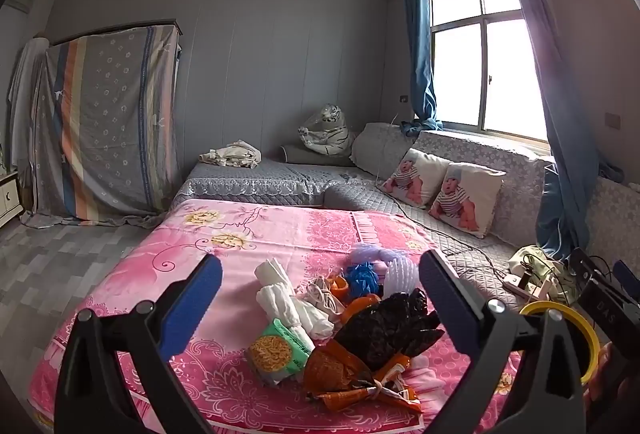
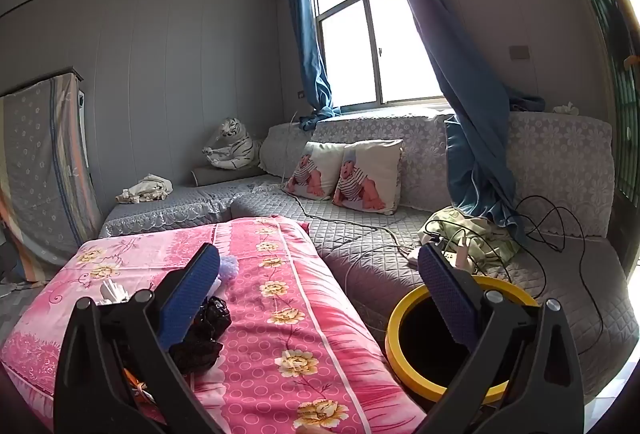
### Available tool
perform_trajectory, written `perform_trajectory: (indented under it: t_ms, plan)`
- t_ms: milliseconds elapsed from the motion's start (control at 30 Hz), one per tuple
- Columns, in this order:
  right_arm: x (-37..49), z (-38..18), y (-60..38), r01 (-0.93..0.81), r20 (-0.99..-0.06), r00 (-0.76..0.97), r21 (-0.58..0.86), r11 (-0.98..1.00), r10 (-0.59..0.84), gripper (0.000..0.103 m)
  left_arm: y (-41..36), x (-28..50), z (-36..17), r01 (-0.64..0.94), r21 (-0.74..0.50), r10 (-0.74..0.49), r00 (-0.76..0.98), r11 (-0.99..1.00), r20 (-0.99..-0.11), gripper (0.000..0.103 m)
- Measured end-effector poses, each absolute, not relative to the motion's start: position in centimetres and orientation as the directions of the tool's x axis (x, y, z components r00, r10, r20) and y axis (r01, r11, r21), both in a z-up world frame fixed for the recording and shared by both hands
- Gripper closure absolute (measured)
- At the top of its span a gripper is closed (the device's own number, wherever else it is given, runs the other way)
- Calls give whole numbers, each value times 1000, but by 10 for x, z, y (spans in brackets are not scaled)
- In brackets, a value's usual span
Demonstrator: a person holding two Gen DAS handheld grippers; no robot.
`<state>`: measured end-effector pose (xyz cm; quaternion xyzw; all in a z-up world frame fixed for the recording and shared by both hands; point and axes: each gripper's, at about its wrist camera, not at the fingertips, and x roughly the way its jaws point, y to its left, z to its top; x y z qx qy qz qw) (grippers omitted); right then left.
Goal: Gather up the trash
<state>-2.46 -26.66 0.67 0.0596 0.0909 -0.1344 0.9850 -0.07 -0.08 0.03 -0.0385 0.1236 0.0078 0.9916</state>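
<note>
Left wrist view first: I see my left gripper (image 1: 320,286) with its blue-padded jaws spread as wide as they go, nothing between the pads, hovering over a heap of trash (image 1: 340,330) on the pink floral bedspread (image 1: 248,234). The heap sits toward the near edge of the bedspread, right of its middle. In it I make out a crumpled black plastic bag (image 1: 392,330), an orange wrapper (image 1: 348,374) tied off just in front of it at the near edge, a green noodle packet (image 1: 280,350) to the left of the wrapper, rolled white bags (image 1: 288,298) behind that, a blue mesh puff (image 1: 362,278) and a pale lilac ribbed piece (image 1: 396,274) at the far side of the heap (what that piece is I cannot tell).

From the right wrist view, my right gripper (image 2: 318,282) is likewise fully spread and holds nothing. Its left finger stands in front of the black bag, its right finger in front of the yellow-rimmed bin (image 2: 400,350), which stands just off the right edge of the bedspread, against the grey quilted sofa (image 2: 360,234). Two cushions (image 2: 348,174) printed with a baby lean on the sofa back, a plush white tiger (image 2: 232,146) sits in the far corner, and cables (image 2: 560,226) trail over a crumpled greenish cloth (image 2: 480,230) beyond the bin.
</note>
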Motion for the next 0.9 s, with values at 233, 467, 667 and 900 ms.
perform_trajectory:
  t_ms: [233,467,667,900]
  plan:
    - [-24,6,-266,277,-194,947,92,956,-256,8,0,0,1,-23,-86,0,967,996,-253,8]
    - [-27,6,-266,279,-193,947,95,956,-258,8,1,-1,0,-22,-92,-1,968,996,-250,8]
    - [-24,10,-267,279,-193,947,96,955,-257,8,-1,1,3,-21,-91,-2,968,996,-250,8]
    - [-26,10,-266,280,-192,947,94,955,-259,8,-1,1,6,-19,-91,-4,969,996,-249,8]
